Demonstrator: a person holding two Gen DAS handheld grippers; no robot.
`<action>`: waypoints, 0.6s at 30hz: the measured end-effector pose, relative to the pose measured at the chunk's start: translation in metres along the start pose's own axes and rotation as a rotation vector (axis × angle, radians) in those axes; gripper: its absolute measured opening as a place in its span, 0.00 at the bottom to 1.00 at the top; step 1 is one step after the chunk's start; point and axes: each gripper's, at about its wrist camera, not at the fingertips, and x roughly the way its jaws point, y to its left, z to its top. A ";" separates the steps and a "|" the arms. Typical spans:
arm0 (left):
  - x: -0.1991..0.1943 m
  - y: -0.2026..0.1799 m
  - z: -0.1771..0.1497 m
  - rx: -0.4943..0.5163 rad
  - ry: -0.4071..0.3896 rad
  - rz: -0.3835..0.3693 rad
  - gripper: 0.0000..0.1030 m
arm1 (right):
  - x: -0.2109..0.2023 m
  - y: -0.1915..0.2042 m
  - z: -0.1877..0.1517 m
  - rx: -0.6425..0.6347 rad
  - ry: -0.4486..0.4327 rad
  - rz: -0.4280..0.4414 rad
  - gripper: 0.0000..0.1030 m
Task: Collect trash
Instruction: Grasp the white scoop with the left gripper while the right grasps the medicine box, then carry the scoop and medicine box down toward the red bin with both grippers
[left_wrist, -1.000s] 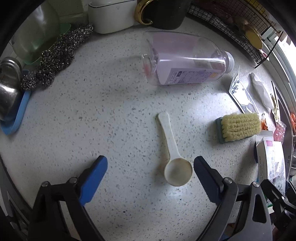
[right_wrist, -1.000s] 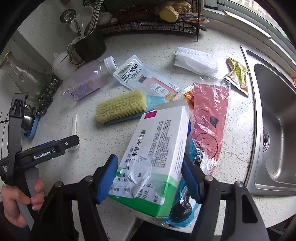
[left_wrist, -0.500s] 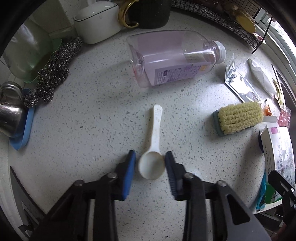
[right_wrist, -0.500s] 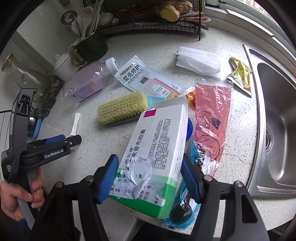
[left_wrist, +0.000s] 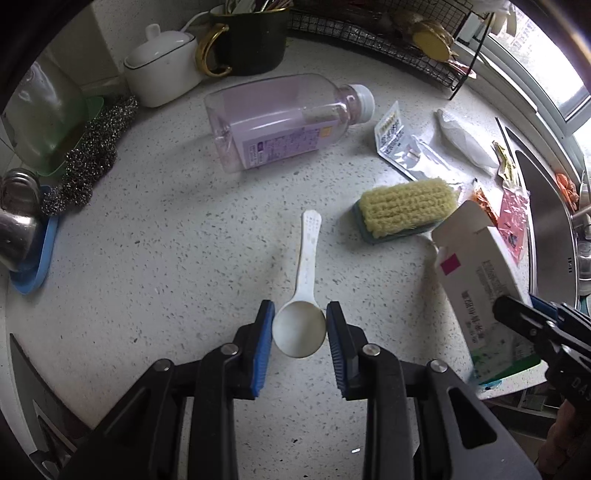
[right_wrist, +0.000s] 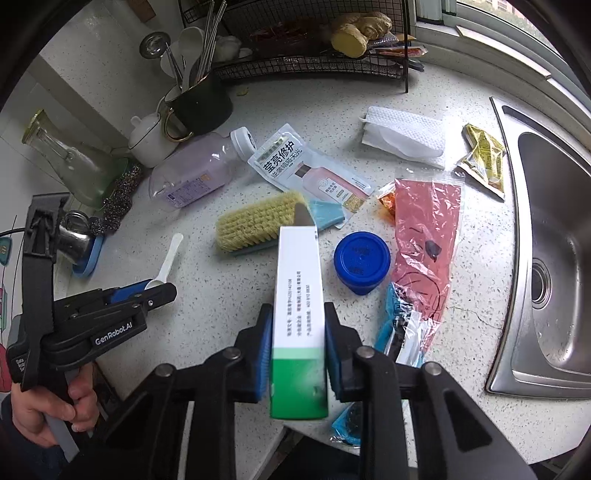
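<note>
**Both grippers loaded: box and scoop**

My right gripper (right_wrist: 297, 345) has just clamped the medicine box (right_wrist: 298, 317) by its narrow faces; light, crushable card, long axis pointing away. My left gripper (left_wrist: 300, 334) pinches the white plastic scoop (left_wrist: 303, 295) at its bowl, near countertop (left_wrist: 166, 258); stiff, slippery, handle pointing far.

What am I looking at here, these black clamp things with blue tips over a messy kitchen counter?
No robot: a person holds one pair of tongs in each hand, each carrying a fisheye camera that looks along its fingers. The left camera shows the left tongs pinching the bowl of a white scoop. The right camera shows the right tongs, just closed on a white and green box. On the counter lie a bottle, a brush, a blue cap, a red bag and pouches, beside a sink.
</note>
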 end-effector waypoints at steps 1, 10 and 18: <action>-0.002 -0.004 -0.001 0.002 -0.001 -0.001 0.25 | 0.003 -0.002 -0.001 0.009 0.013 0.019 0.22; -0.020 -0.026 -0.014 0.038 -0.029 -0.023 0.25 | -0.013 -0.007 -0.017 0.017 -0.009 0.076 0.21; -0.051 -0.062 -0.034 0.106 -0.066 -0.054 0.25 | -0.051 -0.018 -0.034 0.025 -0.070 0.103 0.21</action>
